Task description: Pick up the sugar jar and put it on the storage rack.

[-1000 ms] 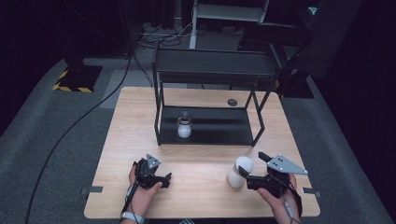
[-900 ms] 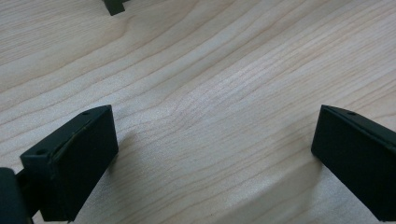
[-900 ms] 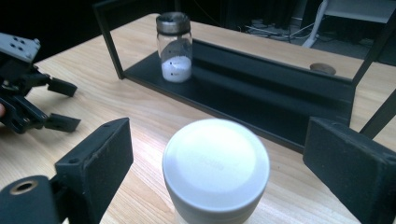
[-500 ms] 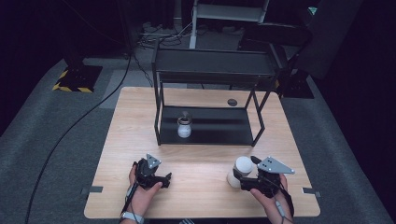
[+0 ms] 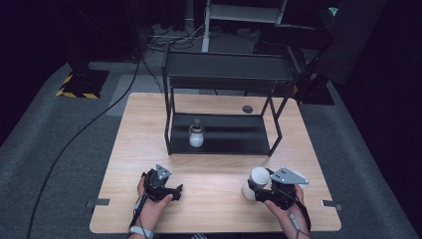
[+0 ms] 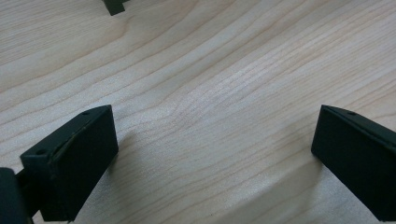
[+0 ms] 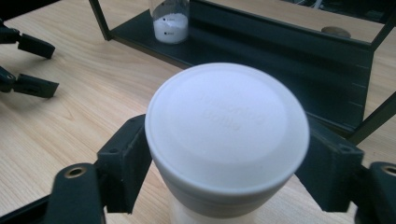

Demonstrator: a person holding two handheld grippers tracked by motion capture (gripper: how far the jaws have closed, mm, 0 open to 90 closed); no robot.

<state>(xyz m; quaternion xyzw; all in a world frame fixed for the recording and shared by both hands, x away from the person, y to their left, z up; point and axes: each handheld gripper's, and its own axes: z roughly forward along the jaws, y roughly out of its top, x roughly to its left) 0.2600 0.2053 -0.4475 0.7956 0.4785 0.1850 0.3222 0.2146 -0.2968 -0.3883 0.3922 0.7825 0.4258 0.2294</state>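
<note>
Right gripper view: right gripper (image 7: 229, 154) is clamped on a white bottle (image 7: 227, 135); left gripper (image 6: 210, 154) sits wide over the table (image 6: 224, 60).

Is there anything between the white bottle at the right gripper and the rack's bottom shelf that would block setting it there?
Nothing visible blocks it. Bare table lies between the white bottle, flanked by the right gripper jaws, and the bottom shelf. The small jar stands on the shelf's left part; the rest is free.
</note>
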